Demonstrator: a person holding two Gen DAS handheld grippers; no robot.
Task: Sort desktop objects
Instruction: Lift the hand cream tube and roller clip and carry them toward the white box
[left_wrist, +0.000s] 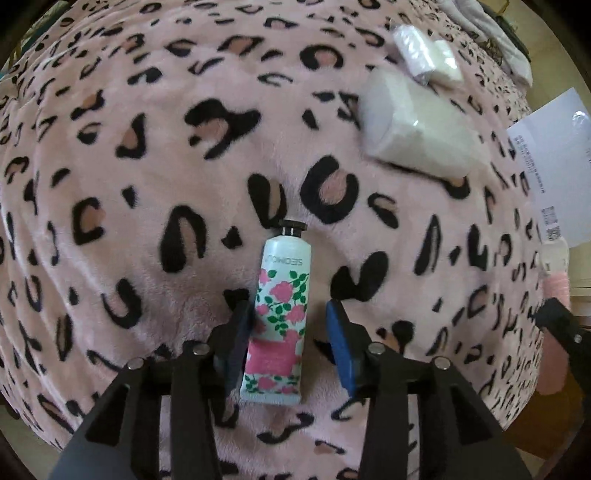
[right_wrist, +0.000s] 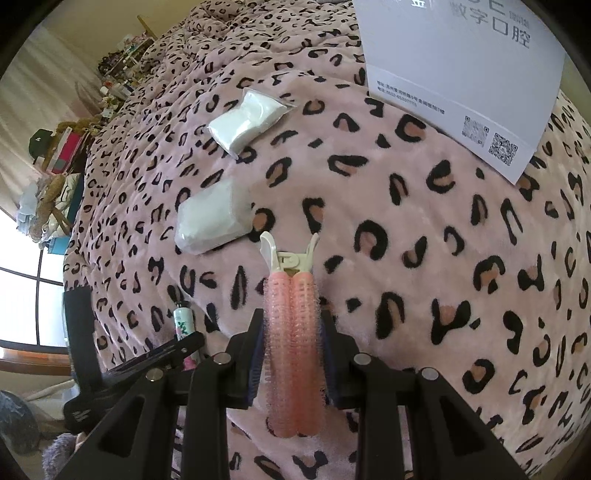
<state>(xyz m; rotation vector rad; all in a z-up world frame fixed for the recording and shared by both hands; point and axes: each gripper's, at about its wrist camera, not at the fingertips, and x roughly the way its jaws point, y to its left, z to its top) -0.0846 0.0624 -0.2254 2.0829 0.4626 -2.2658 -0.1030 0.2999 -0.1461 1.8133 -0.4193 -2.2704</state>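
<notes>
Jaws of the left gripper (left_wrist: 291, 325) stand apart around a floral "SEOMOU" hand-cream tube (left_wrist: 280, 314) lying on the leopard blanket (left_wrist: 147, 166). The right gripper (right_wrist: 293, 332) clamps a pink hair-roller clip (right_wrist: 291, 332); QR-coded card (right_wrist: 461, 74) beyond.

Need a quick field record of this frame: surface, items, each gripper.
surface: leopard-print blanket
left gripper: open, jaws either side of floral tube; right pad clear of it, left pad at its edge
tube: lying flat, black cap pointing away
right gripper: shut on pink hair-roller clip
other items: two white packets, white card with QR codes
</notes>
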